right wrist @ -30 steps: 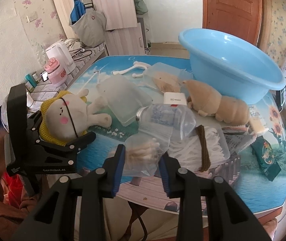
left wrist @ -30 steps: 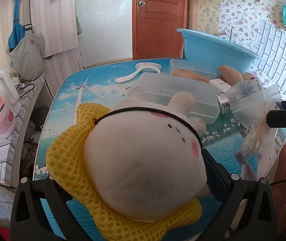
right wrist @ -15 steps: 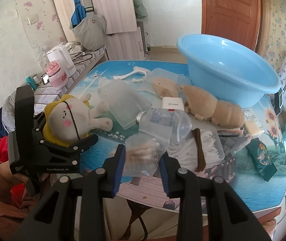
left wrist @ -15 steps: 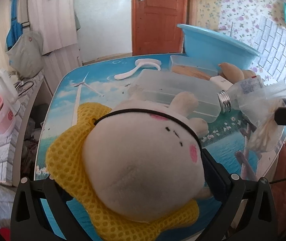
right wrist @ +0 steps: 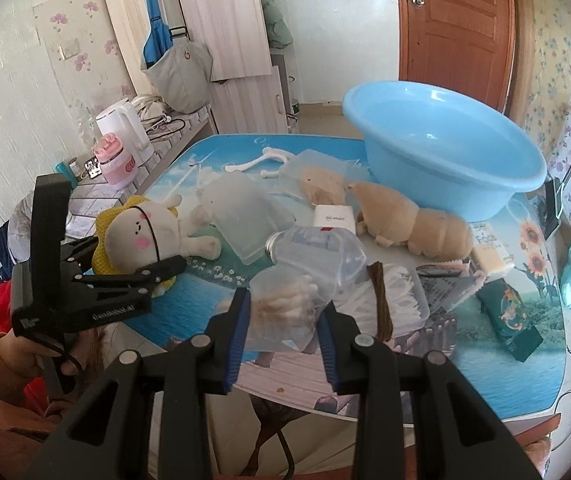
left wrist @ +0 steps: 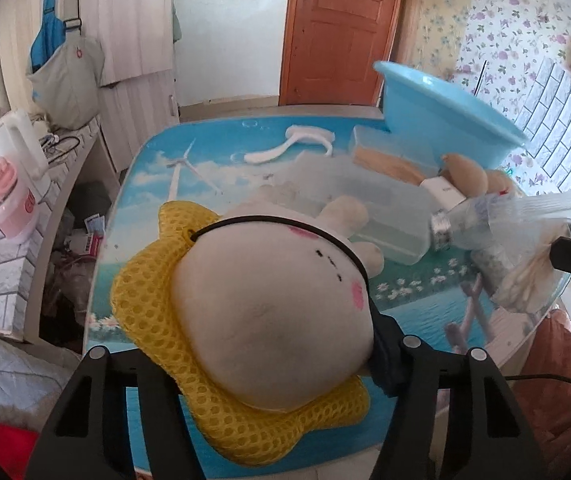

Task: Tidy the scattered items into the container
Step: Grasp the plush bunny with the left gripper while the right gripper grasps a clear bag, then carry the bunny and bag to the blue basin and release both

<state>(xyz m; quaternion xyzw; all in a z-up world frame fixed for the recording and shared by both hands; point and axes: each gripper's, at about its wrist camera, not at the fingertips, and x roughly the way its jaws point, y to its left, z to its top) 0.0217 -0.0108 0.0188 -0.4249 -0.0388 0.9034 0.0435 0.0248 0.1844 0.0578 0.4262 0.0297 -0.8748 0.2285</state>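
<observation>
Left wrist view first: the left gripper (left wrist: 269,364) has its jaws around the head of a soft toy (left wrist: 273,316) in a yellow mesh hat (left wrist: 145,304). Its jaws have just been closing, and they now press on the toy, the plush bulging between them. The toy fills the space right in front of the gripper; its body and arms stretch away ahead. Farther ahead and to the right stands the blue basin (left wrist: 441,120), which I take to be the container. The toy looks light and squashy, so it should not slip, but a hold on the head alone lets the body dangle and swing. A firm squeeze across the widest part of the head, as here, seems the sound place.

Right wrist view: the right gripper (right wrist: 283,336) has its jaws nearly together on the near edge of a clear plastic bag (right wrist: 285,312) with pale sticks inside, perhaps cotton buds. The thin film is hard to see, so I cannot be sure how much of it the blue pads actually catch. The bag lies directly ahead of the gripper, resting against a plastic bottle (right wrist: 313,248). The basin sits well beyond, ahead and to the right. Off to the left, the left gripper is seen clamped on the toy. The bag is light, limp and slippery; a pinch on a bunched fold near the contents would hold better than the bare edge.
</observation>
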